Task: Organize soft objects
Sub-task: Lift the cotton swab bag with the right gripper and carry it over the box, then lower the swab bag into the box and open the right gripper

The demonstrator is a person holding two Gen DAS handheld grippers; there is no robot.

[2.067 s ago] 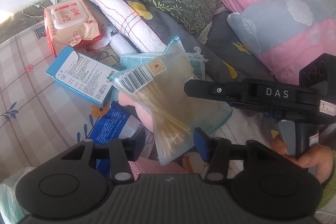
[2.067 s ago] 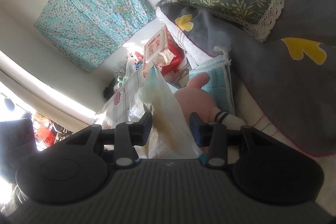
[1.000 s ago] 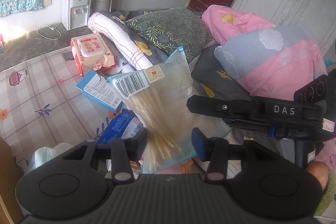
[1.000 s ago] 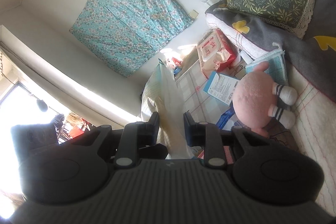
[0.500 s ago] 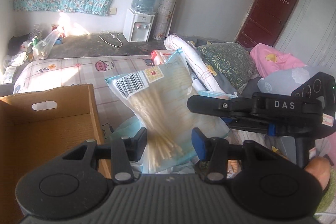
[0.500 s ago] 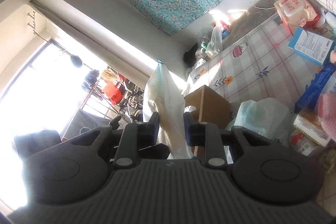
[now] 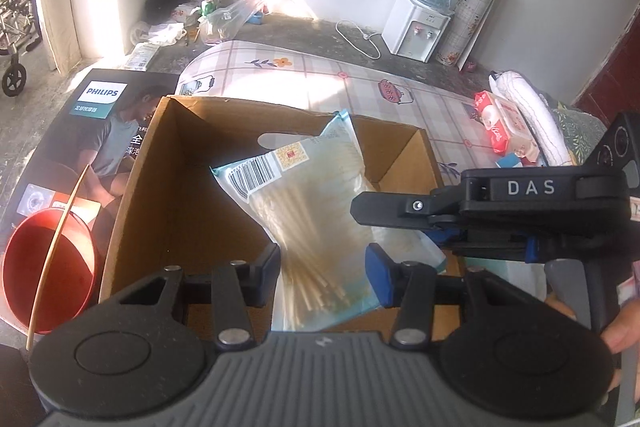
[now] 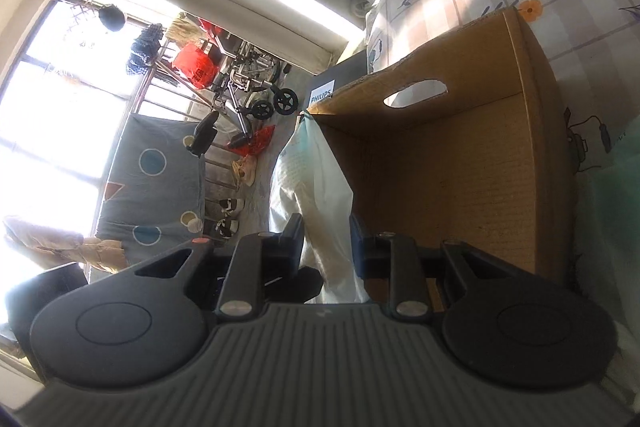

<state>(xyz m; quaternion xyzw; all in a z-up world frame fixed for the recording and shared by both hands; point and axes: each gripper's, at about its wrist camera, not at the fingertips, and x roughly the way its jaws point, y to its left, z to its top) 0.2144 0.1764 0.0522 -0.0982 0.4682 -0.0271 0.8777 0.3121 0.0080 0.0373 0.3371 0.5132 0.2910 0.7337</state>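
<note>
A clear plastic bag of thin pale sticks (image 7: 316, 211), with a barcode label, hangs over an open, empty cardboard box (image 7: 160, 163). My left gripper (image 7: 324, 269) is shut on the bag's lower end, one pad on each side. In the left wrist view my right gripper (image 7: 362, 209) comes in from the right and pinches the bag's right edge. In the right wrist view the bag (image 8: 308, 183) stands edge-on between the closed fingers of my right gripper (image 8: 326, 247), with the box (image 8: 460, 167) just to its right. A hand holds the right gripper's handle.
The box stands on a checked floral mat (image 7: 320, 79). Left of it are a red bucket (image 7: 48, 267) with a stick in it and a dark Philips carton (image 7: 80, 131). A wet-wipes pack (image 7: 500, 127), a rolled blanket (image 7: 532, 115) and a water dispenser (image 7: 420, 27) lie beyond.
Both grippers have swung left with the bag, away from the pillows and the pink plush, until it hangs over the cardboard box. Neither grip has changed.
</note>
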